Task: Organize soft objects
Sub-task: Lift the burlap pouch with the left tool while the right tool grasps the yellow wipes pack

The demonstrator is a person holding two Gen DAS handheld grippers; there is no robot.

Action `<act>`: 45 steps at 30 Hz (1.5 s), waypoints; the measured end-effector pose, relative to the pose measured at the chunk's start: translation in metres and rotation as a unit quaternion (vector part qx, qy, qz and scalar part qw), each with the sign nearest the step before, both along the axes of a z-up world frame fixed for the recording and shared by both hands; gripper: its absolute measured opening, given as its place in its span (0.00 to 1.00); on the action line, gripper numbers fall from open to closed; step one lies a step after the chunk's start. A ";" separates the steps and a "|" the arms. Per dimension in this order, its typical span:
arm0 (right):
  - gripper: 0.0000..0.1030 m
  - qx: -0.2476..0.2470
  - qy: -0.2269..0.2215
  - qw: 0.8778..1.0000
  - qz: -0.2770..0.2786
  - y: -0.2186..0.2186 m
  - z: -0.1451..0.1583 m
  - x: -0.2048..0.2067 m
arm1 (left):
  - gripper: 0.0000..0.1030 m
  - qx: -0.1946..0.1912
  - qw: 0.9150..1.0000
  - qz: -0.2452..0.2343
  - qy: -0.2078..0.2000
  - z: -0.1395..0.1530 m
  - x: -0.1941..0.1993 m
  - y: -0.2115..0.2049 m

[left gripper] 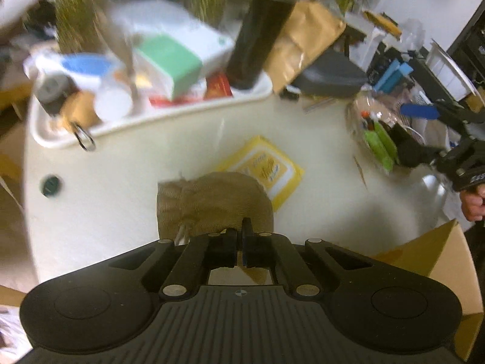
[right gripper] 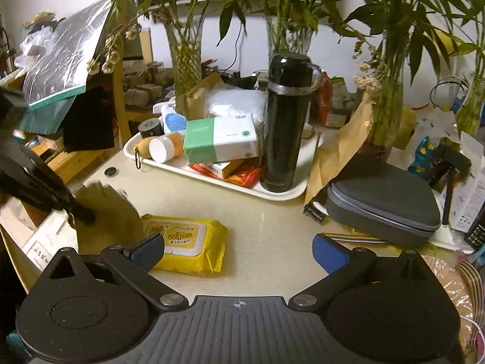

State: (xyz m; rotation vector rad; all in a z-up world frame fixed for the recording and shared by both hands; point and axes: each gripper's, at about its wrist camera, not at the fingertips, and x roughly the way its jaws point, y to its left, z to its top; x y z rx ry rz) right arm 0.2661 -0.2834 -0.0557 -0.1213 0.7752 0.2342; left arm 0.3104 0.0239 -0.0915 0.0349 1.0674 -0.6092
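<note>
A coarse, tan burlap pouch (left gripper: 212, 203), soft and bulging with a gathered neck, is being pinched by the left gripper (left gripper: 241, 233), whose black jaws are being pressed together on the woven cloth. The pouch is being held just beside the yellow wipes pack (right gripper: 185, 247), on its left side as seen by the right wrist camera, where it is being blurred by motion. The wipes pack, a glossy, flat plastic pillow with a white flap label, is lying on the smooth cream tabletop (right gripper: 266, 221). The right gripper (right gripper: 239, 253) is being held wide apart over the table near the pack, with nothing between its blue ribbed pads (right gripper: 329, 250).

Behind the pack a white rectangular tray (right gripper: 282, 195) is being crowded by a tall black cylindrical flask (right gripper: 286, 121), a green-and-white tissue box (right gripper: 221, 141) and a small white-capped jar (right gripper: 160, 148). To the right of the pack a grey, rounded fabric case (right gripper: 385, 203) is resting beside crumpled brown paper (right gripper: 339, 151). Glass vases with green bamboo stalks (right gripper: 185, 48) are standing beyond the tray against a pale wall.
</note>
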 end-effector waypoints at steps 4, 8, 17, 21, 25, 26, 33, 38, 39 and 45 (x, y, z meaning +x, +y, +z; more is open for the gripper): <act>1.00 -0.009 0.007 1.000 0.018 0.006 -0.006 0.004 | 0.03 0.028 0.998 0.021 -0.051 0.021 -0.012 -0.003; 1.00 -0.020 0.014 0.999 0.038 0.012 -0.012 0.008 | 0.03 0.052 0.993 0.043 -0.094 0.038 -0.024 -0.001; 1.00 -0.041 0.034 0.995 0.085 0.022 -0.032 0.022 | 0.03 0.095 0.972 0.067 -0.202 0.068 -0.051 -0.003; 1.00 -0.042 0.046 0.993 0.103 0.027 -0.041 0.029 | 0.03 0.096 0.968 0.082 -0.217 0.077 -0.056 -0.001; 1.00 -0.051 0.055 0.989 0.125 0.033 -0.051 0.035 | 0.03 0.093 0.969 0.085 -0.215 0.078 -0.057 0.002; 1.00 -0.055 0.057 0.988 0.129 0.035 -0.053 0.037 | 0.03 0.096 0.969 0.083 -0.213 0.077 -0.057 0.001; 1.00 -0.068 0.074 0.980 0.170 0.045 -0.074 0.057 | 0.03 0.113 0.973 0.068 -0.189 0.067 -0.053 -0.003; 1.00 -0.093 0.081 0.970 0.211 0.059 -0.092 0.069 | 0.03 0.103 0.975 0.068 -0.185 0.068 -0.053 0.000; 1.00 -0.100 0.081 0.967 0.220 0.062 -0.097 0.070 | 0.03 0.102 0.975 0.068 -0.184 0.068 -0.053 0.000; 1.00 -0.130 0.071 0.957 0.248 0.079 -0.116 0.083 | 0.03 0.102 0.976 0.070 -0.179 0.067 -0.051 0.003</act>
